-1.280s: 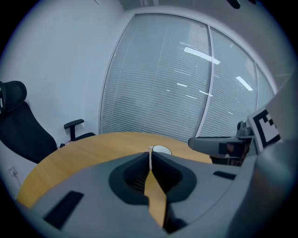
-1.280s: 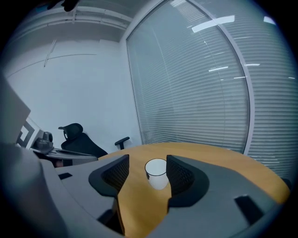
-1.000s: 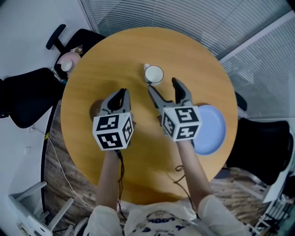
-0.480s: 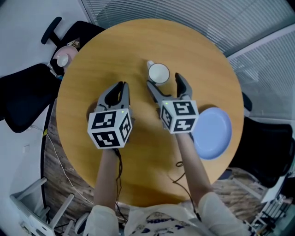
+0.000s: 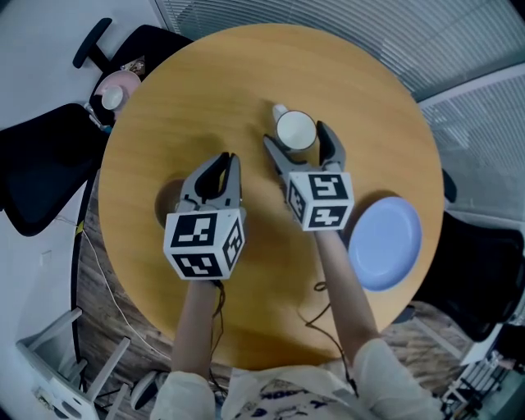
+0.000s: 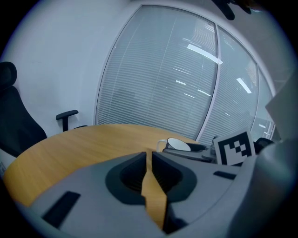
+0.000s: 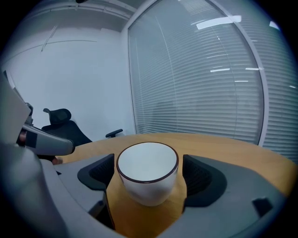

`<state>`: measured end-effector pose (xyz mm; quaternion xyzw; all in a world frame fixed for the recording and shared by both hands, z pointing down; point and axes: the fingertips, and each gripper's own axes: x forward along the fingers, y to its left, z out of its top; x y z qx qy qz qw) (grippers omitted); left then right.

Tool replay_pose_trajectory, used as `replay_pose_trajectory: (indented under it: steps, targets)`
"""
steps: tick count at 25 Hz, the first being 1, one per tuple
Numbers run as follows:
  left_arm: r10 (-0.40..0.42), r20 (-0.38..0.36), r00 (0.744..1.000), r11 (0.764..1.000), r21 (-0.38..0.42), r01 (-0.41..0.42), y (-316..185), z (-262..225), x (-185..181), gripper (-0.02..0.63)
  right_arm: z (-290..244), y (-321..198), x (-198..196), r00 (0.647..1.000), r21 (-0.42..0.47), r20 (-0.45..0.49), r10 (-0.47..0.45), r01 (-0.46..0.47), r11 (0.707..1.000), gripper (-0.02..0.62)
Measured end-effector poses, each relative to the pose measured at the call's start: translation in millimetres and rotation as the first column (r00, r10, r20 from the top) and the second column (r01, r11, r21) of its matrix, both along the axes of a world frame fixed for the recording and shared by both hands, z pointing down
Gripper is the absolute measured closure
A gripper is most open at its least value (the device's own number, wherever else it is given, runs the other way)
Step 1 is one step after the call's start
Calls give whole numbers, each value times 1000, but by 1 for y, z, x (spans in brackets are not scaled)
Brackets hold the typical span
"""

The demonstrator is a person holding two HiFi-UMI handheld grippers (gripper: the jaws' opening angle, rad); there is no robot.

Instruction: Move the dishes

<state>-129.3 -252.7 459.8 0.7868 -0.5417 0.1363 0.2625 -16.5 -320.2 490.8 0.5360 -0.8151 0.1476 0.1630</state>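
Right tongs (image 5: pixel 297 135) are held low over the table (image 5: pixel 205 98), jaws spread wide and just now opening. The cup (image 5: pixel 295 129) stands between them. In the right gripper view the cup (image 7: pixel 147 174) is seen upright on the table (image 7: pixel 242 160), centred between the two pads. A thin gap is noted on each side, and no press on the wall is seen. The right tongs (image 7: pixel 149 173) are therefore recorded as open round the cup, not gripping it.

The cup is white with a dark rim and is placed near the middle of the table. Its handle (image 5: pixel 279 109) is turned away from the person.

Left tongs (image 5: pixel 228 160) are closed to a thin slit and nothing is held. Only table wood is seen through the slit of the left tongs (image 6: pixel 149 155). They are held just beside the right tongs, apart from the cup (image 6: pixel 177 144).

Surroundings:
- A blue plate (image 5: pixel 385 243) is laid at the right edge of the table, just beside the right forearm and well apart from the cup.
- A pink dish (image 5: pixel 115 89) is seen off the table at upper left, next to a black chair (image 5: pixel 41 172).
- Blinds (image 5: pixel 328 25) are seen beyond the far edge.
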Motion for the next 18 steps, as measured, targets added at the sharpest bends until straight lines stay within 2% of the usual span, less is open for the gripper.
replay_pose_trajectory:
  steps: [8, 13, 18]
  targets:
    - [7, -1, 1000, 1000, 9, -7, 3, 0, 3, 589, 5, -3, -2, 1000, 0, 25, -7, 7, 1000, 172]
    - [-4, -8, 1000, 1000, 13, 4, 3, -1, 0, 589, 8, -4, -2, 1000, 3, 5, -10, 10, 1000, 175]
    - [-9, -11, 1000, 1000, 12, 9, 8, -1, -1, 589, 10, -3, 1, 1000, 22, -8, 23, -22, 999, 199]
